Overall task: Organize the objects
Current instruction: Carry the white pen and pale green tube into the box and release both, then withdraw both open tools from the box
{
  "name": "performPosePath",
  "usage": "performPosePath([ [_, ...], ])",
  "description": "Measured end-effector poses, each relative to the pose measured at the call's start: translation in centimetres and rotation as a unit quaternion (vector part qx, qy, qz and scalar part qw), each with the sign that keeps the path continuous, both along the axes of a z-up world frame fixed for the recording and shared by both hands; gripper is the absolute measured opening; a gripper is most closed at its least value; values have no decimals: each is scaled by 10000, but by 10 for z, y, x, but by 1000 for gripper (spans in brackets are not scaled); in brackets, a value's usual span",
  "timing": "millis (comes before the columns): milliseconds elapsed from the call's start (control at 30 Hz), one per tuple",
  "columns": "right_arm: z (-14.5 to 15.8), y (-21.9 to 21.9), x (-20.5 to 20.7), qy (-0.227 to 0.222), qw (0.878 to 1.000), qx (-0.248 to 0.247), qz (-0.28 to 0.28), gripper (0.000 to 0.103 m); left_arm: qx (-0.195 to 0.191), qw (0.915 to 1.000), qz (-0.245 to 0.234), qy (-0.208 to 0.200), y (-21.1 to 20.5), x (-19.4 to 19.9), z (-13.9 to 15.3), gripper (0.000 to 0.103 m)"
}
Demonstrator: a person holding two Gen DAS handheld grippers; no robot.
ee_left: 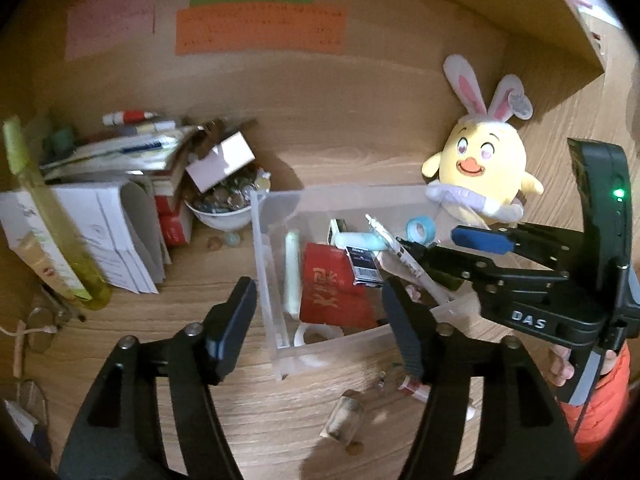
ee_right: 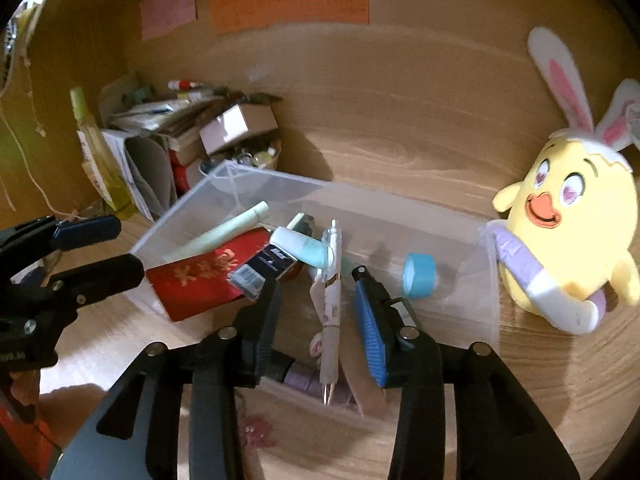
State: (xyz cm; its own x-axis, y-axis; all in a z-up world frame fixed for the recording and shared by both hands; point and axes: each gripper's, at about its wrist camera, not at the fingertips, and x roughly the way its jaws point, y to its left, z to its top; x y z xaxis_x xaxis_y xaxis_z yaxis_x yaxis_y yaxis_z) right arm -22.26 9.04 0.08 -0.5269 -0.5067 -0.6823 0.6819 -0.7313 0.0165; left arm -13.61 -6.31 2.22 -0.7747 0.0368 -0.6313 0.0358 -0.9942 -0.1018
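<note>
Nearest the right wrist camera, the right gripper (ee_right: 316,300) hangs with jaws apart over the clear plastic bin (ee_right: 486,280), a white pen (ee_right: 332,312) lying loose between them on the bin's contents, beside a red envelope (ee_right: 192,284) and a roll of blue tape (ee_right: 418,274). Left gripper (ee_left: 320,316) stands wide open and empty above the bin's near corner. To do this well, I'd lift both straight clear without nudging the bin, then go for the strays on the desk (ee_left: 280,412), such as the small cork-like cylinder (ee_left: 344,420).
</note>
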Motion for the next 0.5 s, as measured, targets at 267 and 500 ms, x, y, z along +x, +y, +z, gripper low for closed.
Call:
performPosePath([
  [267, 18, 17, 30, 256, 9994, -230, 51, 50, -113, 9998, 36, 182, 2, 23, 9, 86],
  [500, 17, 29, 52, 284, 9991, -304, 83, 51, -178, 9998, 51, 63, 1, 36, 0, 92],
])
